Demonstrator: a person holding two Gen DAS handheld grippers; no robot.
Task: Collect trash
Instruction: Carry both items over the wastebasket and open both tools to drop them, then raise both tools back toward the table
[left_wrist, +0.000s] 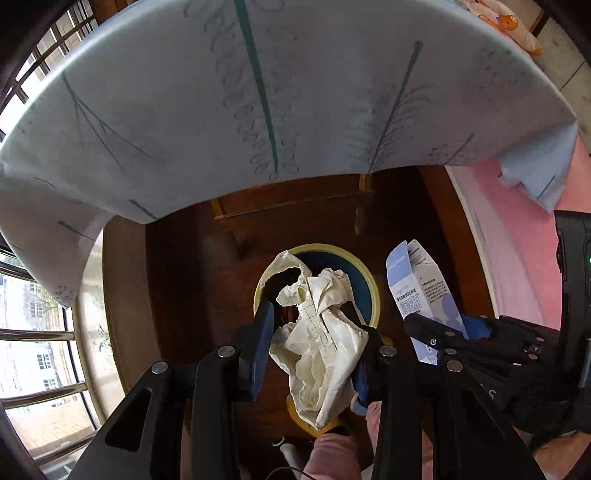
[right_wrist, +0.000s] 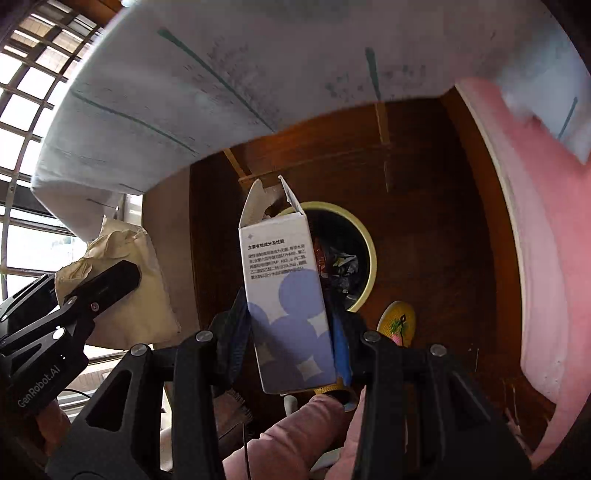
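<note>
My left gripper is shut on a crumpled cream paper towel and holds it above a round trash bin with a yellow rim on the wooden floor. My right gripper is shut on an opened white and blue carton, upright, just in front of the same bin, which holds dark wrappers. The carton and right gripper show at the right of the left wrist view. The paper towel and left gripper show at the left of the right wrist view.
A table with a pale blue patterned cloth overhangs the bin. A pink bed or cushion edge runs along the right. A yellow slipper lies beside the bin. Barred windows are at the left.
</note>
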